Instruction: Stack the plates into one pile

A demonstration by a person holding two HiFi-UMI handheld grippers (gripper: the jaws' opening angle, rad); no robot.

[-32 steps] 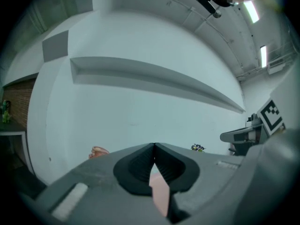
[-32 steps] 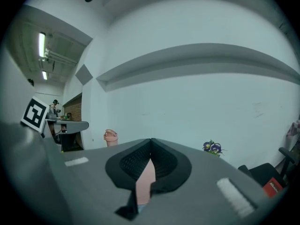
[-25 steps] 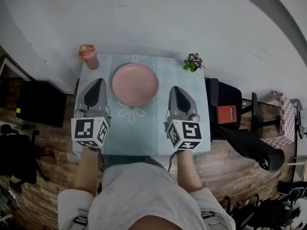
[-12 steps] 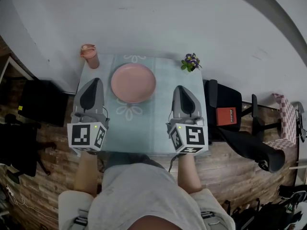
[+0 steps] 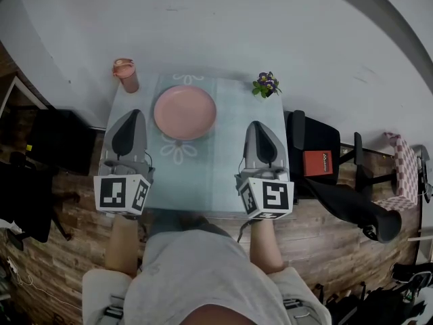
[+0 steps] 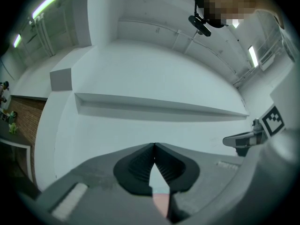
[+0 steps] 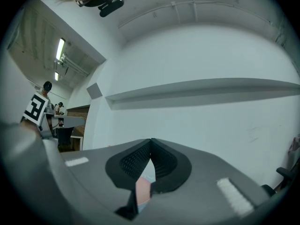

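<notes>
1. Head view:
   - Your left gripper point(image 5: 134, 114) and right gripper point(image 5: 256, 124) hang either side of the plates point(image 5: 185, 112). Both are clear of them, with jaws closed and nothing held.
   - Only one pink disc shows, so I judge the pile already made. I can't tell how many plates are in it.
   - Grippers flanking the pile and not touching it reads as standing off, not reaching.
   - The plates sit at the far middle of the table point(image 5: 203, 205), on a pale teal flower-print cloth point(image 5: 226, 168).
   - A pink cup point(image 5: 126, 76) stands at the far left corner and a flower pot point(image 5: 266, 85) at the far right. Both are out of your lanes, the cup nearer the plates.
   - The room has a white wall point(image 5: 237, 19) behind the table, a black chair point(image 5: 314, 151) just right of it and a brick-pattern floor point(image 5: 325, 229).
2. Left gripper view:
   - The pads meet tip to tip and are empty.
   - A pink sliver shows low in the gap, likely the plates beyond, not gripped.
   - The view aims at the white wall with a long ledge point(image 6: 159, 109). Your right gripper sits at the right edge.
3. Right gripper view:
   - The jaws are closed tip to tip with nothing between them, and the same pink sliver shows underneath.
   - It shows the wall and the ledge again, plus ceiling lights point(image 7: 60, 48) up left.
   - Your left gripper's marker cube is at the left edge.
</notes>
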